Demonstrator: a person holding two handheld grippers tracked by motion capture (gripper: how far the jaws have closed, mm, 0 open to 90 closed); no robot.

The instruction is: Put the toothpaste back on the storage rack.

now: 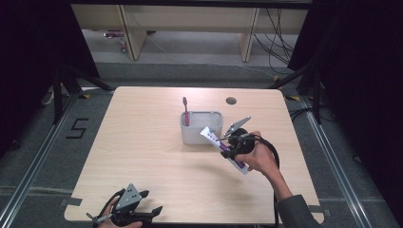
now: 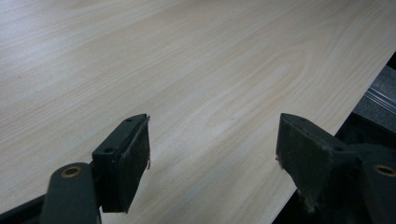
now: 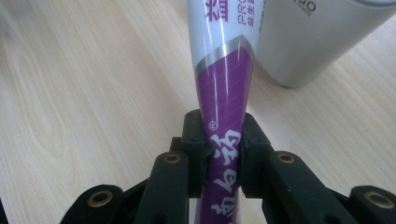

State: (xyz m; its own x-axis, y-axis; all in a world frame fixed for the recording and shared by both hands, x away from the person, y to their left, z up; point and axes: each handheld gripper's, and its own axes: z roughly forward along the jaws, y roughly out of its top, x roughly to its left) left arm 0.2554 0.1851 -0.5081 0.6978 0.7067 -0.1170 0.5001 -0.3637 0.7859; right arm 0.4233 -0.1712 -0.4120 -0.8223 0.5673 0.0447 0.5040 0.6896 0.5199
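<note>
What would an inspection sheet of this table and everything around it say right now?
Surface: pale wood table with a round cable hole near the far edge.
Job's things: purple and white toothpaste tube held off the table beside a grey holder; a pink toothbrush stands in the holder.
Clutter: nothing seen.
Grippers: right gripper shut on the tube; left gripper open over bare wood at the near edge.
Cables: a black cable trails from the right gripper; loose wires hang behind the table.
Surroundings: black curtains at both sides, grey floor with a number marking, wooden furniture legs beyond.
</note>
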